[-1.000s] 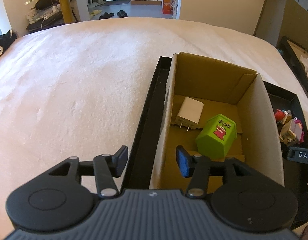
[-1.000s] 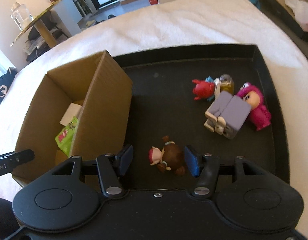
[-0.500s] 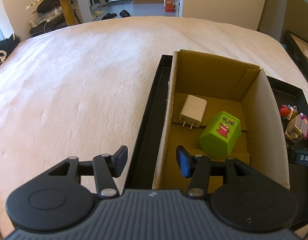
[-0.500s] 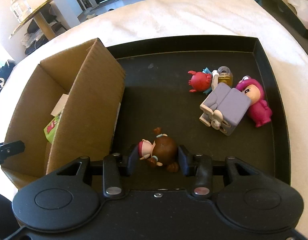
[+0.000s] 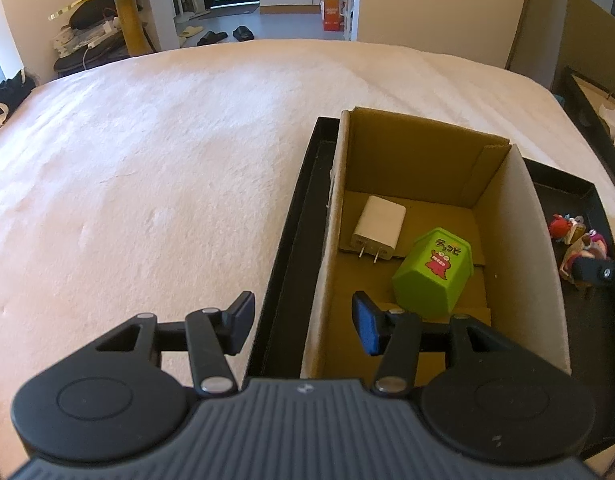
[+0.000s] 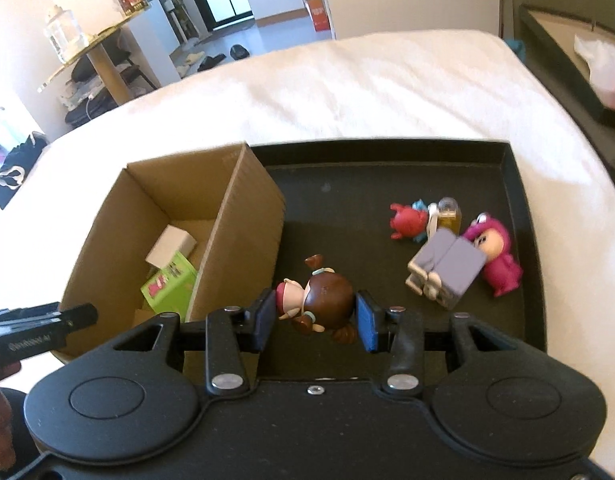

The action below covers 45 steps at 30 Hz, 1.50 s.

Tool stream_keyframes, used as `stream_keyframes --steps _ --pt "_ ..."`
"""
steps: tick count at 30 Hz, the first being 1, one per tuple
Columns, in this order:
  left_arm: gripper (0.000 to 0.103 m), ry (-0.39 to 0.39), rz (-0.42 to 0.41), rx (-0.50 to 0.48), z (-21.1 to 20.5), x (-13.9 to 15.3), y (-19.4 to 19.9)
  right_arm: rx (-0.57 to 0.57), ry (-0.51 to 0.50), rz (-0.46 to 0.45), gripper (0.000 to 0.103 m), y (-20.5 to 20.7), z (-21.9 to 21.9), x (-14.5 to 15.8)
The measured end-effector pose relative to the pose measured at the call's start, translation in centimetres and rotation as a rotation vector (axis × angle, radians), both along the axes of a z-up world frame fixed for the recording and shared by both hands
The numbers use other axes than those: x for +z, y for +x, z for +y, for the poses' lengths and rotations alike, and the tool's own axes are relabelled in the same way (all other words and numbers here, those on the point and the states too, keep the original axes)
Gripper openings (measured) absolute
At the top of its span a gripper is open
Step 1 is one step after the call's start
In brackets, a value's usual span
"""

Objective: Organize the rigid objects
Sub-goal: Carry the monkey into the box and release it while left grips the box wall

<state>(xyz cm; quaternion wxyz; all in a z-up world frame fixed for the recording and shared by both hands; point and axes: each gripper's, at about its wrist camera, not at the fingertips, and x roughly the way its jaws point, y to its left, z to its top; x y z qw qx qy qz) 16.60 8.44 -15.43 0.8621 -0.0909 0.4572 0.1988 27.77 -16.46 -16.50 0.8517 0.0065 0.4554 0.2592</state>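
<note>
- Since a second ago, my right gripper (image 6: 315, 316) has closed on the brown-haired doll (image 6: 321, 302) and lifted it off the black tray (image 6: 525, 240).
- The doll is small, with a dark brown head, a red cap and braids; it lies sideways between my pads, pressed on both sides.
- The cardboard box (image 6: 243, 236) stands just left of my right gripper.
- My left gripper (image 5: 303, 322) hangs half open, empty, straddling the box's near wall.

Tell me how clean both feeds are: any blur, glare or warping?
Left wrist view: sharp, evenly lit, the cardboard box bowed by fisheye. Right wrist view: slightly smeared at the box and bed, though the brown-haired figurine in the right tongs reads clearly; daylight washes out the bedcover.
</note>
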Motion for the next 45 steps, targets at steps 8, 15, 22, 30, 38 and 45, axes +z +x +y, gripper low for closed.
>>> stream_keyframes --steps 8,15,22,30,38,45 --pt "0.052 -0.025 -0.04 -0.005 0.3 0.5 -0.5 0.003 0.002 -0.047 0.042 -0.3 1.2 2.6" --pt "0.051 -0.05 -0.077 -0.011 0.6 0.9 -1.0 0.034 -0.005 -0.075 0.042 -0.8 3.0 4.1" --pt "0.048 -0.086 -0.103 -0.019 1.2 0.8 -1.3 0.074 -0.007 -0.097 0.042 -1.5 5.3 5.3" --pt "0.033 -0.122 -0.097 -0.021 1.7 0.2 -1.2 0.11 -0.026 -0.095 0.042 -2.0 8.3 4.9" --pt "0.013 -0.165 -0.102 -0.035 2.1 -0.3 -1.2 0.145 -0.067 -0.074 0.042 -2.3 11.2 3.7" --pt "0.011 -0.171 -0.105 -0.044 2.2 -0.5 -1.1 0.174 -0.083 -0.098 0.044 -2.7 12.8 3.7"
